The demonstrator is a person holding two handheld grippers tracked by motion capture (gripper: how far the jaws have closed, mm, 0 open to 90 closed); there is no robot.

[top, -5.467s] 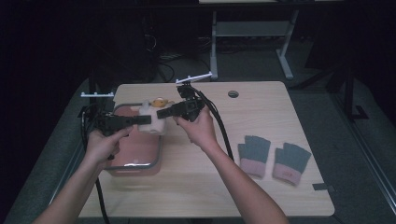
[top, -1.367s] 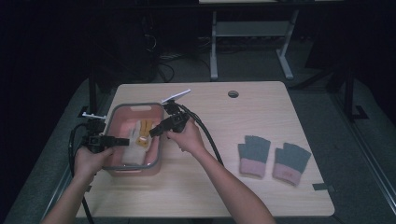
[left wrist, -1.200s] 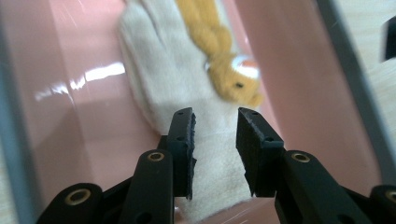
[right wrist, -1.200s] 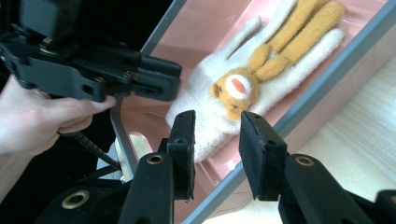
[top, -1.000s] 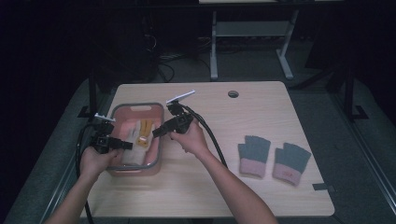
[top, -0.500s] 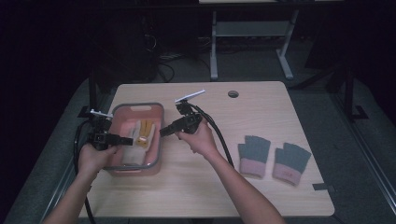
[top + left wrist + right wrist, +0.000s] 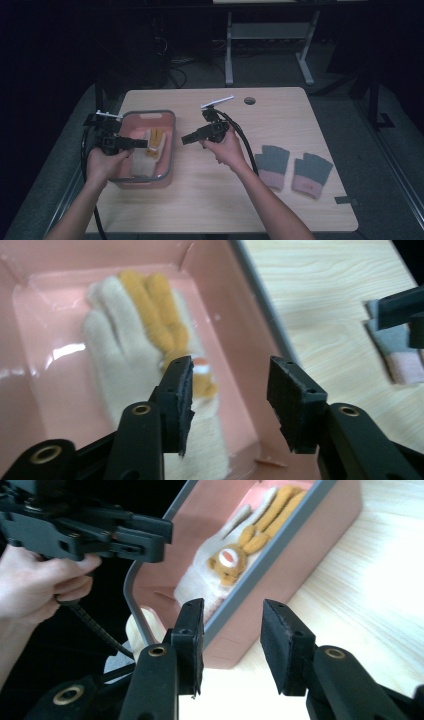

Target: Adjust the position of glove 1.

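Black foam pads line the jaws of both tools, and both stand released with nothing between them. The left tool [image 7: 139,143] hangs over the pink bin [image 7: 169,150], its jaws parted above the cream-and-orange gloves [image 7: 150,335] on the bin floor; in the left gripper view the gloves lie just ahead of and below the jaws, fingers pointing away from the tool and cuffs towards it, so their long axis runs roughly along the tool's line of reach. The right tool [image 7: 186,139] is held outside the bin, just beside its right wall and above the bare wooden bench [image 7: 210,200]; in the right gripper view its parted jaws face the grey-rimmed wall [image 7: 280,545], with the gloves beyond it inside. The left tool is therefore the nearer of the two to the bin's contents, and a straight descent would probably bring it onto the cuff end. The bin holds the light gloves, lying flat, one partly on the other; whether anything lies under them cannot be told. Well apart, at the right side of the bench, a second pair of gloves [image 7: 292,167], grey with pink cuffs, lies flat side by side, cuffs towards the person. The right tool is the closer to this pair, though turned away from it.
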